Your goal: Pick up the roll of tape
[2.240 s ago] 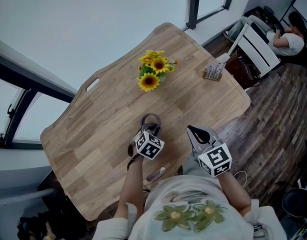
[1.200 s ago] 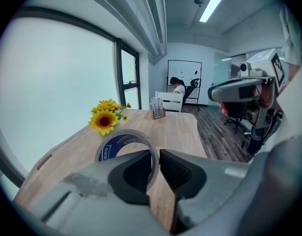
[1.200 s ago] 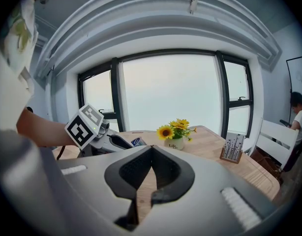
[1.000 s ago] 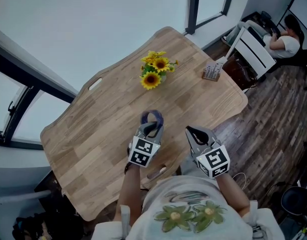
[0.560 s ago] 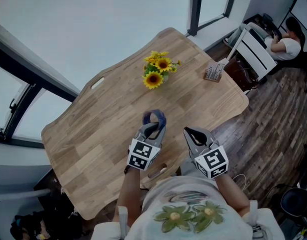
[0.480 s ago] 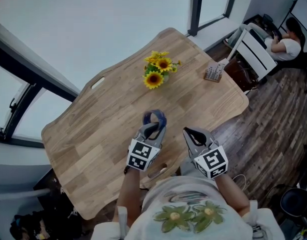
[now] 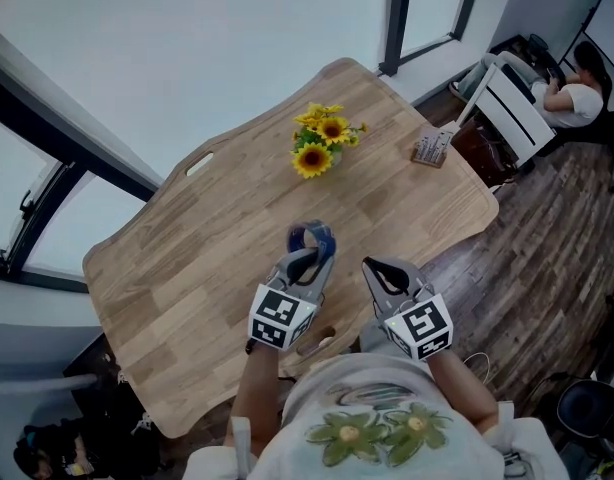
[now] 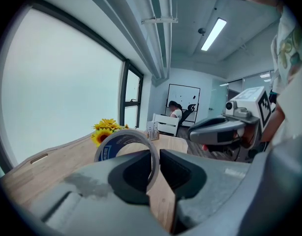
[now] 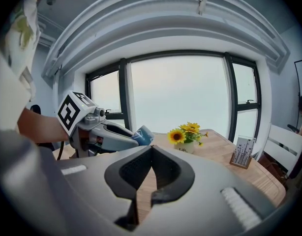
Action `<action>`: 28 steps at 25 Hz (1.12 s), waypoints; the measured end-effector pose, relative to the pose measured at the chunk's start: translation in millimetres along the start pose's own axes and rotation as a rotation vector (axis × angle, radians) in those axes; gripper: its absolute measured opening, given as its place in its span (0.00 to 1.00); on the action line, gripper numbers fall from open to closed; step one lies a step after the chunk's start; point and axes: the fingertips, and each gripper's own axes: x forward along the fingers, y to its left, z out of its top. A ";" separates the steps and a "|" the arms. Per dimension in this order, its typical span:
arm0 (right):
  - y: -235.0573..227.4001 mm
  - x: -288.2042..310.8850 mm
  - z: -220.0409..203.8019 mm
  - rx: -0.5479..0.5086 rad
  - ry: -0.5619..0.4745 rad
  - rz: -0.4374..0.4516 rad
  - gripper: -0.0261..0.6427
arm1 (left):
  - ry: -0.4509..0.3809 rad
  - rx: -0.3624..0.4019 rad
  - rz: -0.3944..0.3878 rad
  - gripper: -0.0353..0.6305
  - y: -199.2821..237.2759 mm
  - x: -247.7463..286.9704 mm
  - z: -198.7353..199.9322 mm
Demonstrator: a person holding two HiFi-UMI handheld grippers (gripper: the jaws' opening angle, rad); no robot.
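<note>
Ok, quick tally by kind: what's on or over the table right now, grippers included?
Grippers: 2, the left gripper and the right gripper
Roll of tape: 1, in the left jaws
Pot of sunflowers: 1
Small card stand: 1
Small unidentified item at the near edge: 1
Total: 6

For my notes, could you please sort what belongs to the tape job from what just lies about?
Job:
- roll of tape
- left gripper, shut on its wall

Lying about:
- sunflowers
- card stand
- right gripper, shut, empty
</note>
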 end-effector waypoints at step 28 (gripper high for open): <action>41.2 21.3 17.3 -0.064 -0.015 0.108 0.03 | -0.097 -0.043 0.025 0.15 4.9 -40.9 19.2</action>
